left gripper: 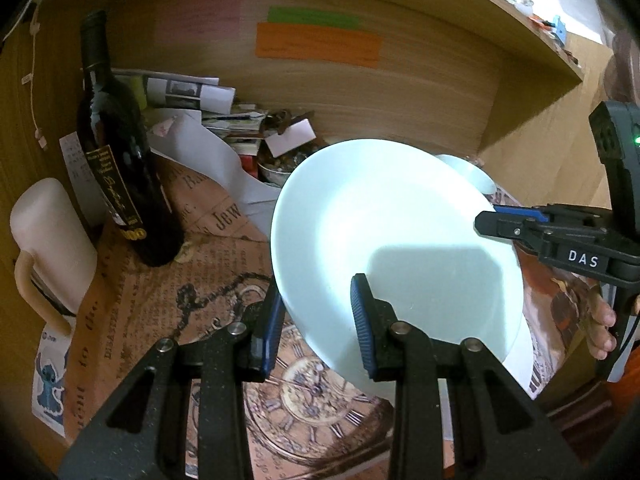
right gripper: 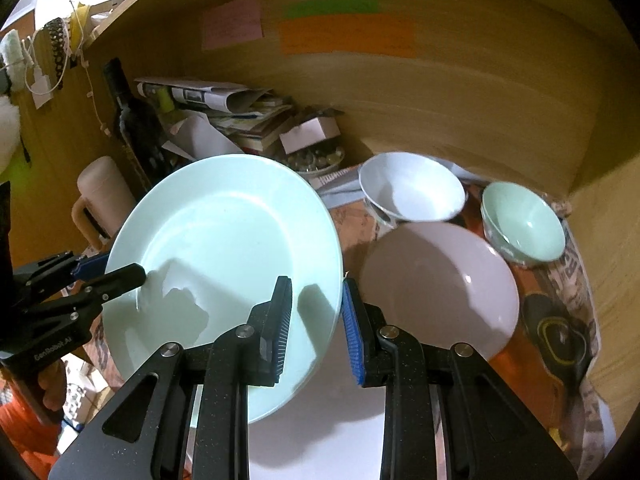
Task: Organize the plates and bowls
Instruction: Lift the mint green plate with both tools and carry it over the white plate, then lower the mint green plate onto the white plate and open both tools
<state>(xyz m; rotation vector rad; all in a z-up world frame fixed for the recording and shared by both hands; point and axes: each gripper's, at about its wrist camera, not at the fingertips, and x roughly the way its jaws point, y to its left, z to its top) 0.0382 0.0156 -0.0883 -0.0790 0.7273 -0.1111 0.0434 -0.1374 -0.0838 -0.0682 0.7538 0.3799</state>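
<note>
Right wrist view: a smooth round pale green plate (right gripper: pixel 224 256) hangs tilted above the bench's near edge, hiding the cloth beneath; left gripper (right gripper: pixel 120 270) and right gripper (right gripper: pixel 316 312) each pinch opposite rims. Two bowls (right gripper: pixel 412 190) and one pinkish plate (right gripper: pixel 436 292) sit toward the right edge.

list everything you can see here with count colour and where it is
plate: 1, pale green, lifted and tilted, gripped at both rims
pink plate: 1, on the printed table cover, right of it
bowls: 2, white bowl and green bowl, behind the pink plate
wine bottle: 1, dark, upright at back left
mug: 1, cream, far left
paper pile: 1, against the wooden wall
sticky notes: 3, pink, green, orange, on the wall
left gripper: black, shut on the plate
right gripper: black, shut on the plate
</note>
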